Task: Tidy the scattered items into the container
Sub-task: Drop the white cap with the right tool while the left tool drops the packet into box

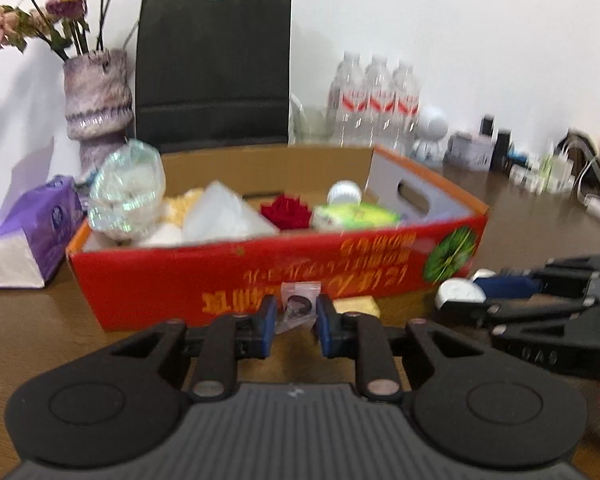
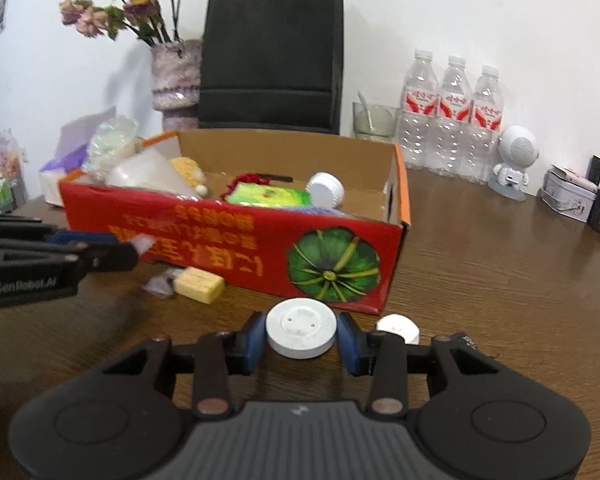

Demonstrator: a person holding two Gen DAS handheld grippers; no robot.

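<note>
Pickup stage, both grippers loaded or nearly so. Right gripper (image 2: 301,334) has its blue pads against both sides of a white round puck (image 2: 301,333), clamped on it just above the wooden table (image 2: 500,280), directly in front of the red cardboard box (image 2: 236,244). Left gripper (image 1: 296,316) has a small clear packet (image 1: 298,306) with a dark ring-shaped content between its fingers; the pads sit close on either side, but blur hides whether they actually pinch it, so I cannot tell.

Box already holds a green packet (image 2: 268,196), a red frilly item (image 2: 246,179), a white jar (image 2: 326,189), a clear bag (image 2: 148,174) and a crinkled plastic bundle (image 2: 110,142).

Still loose on the table: yellow sponge block (image 2: 199,285) just beside the box's front wall, and a small white cap (image 2: 398,329) just to the right of the puck.

Next move, by judgement: lift the puck above the near wall and release over the bare cardboard floor at the box's right end.

Obstacles: the near wall stands directly between puck and interior. Water bottles (image 2: 452,116), a glass (image 2: 374,122) and a white robot figurine (image 2: 514,160) stand behind, well apart.
</note>
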